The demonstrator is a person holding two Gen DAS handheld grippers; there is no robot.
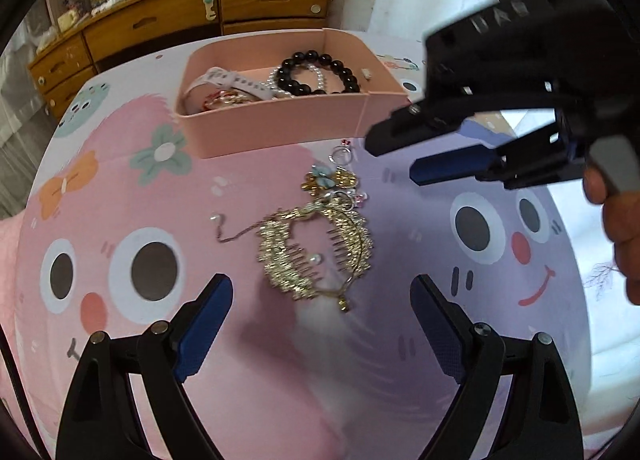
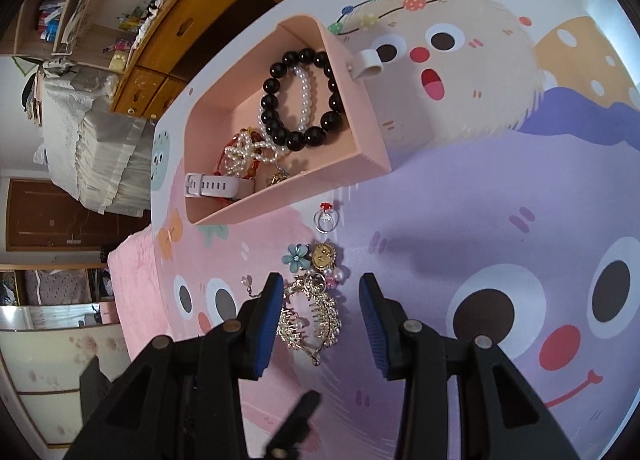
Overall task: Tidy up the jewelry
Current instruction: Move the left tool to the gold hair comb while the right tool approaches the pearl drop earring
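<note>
Partly done, judging by the pink box [image 2: 372, 132]: black beads [image 2: 300, 98], pearls [image 2: 304, 100] and a watch [image 2: 218, 185] already inside. Left on the worktop [image 1: 400, 340], near of the box: gold comb [image 1: 316, 252], flower charm [image 2: 296, 257], ring [image 2: 326, 222]. Left gripper [image 1: 320, 324] jaws wide apart, empty, just near of the comb. Right gripper [image 2: 320, 316] jaws apart too, astride the comb, not yet clamped.
</note>
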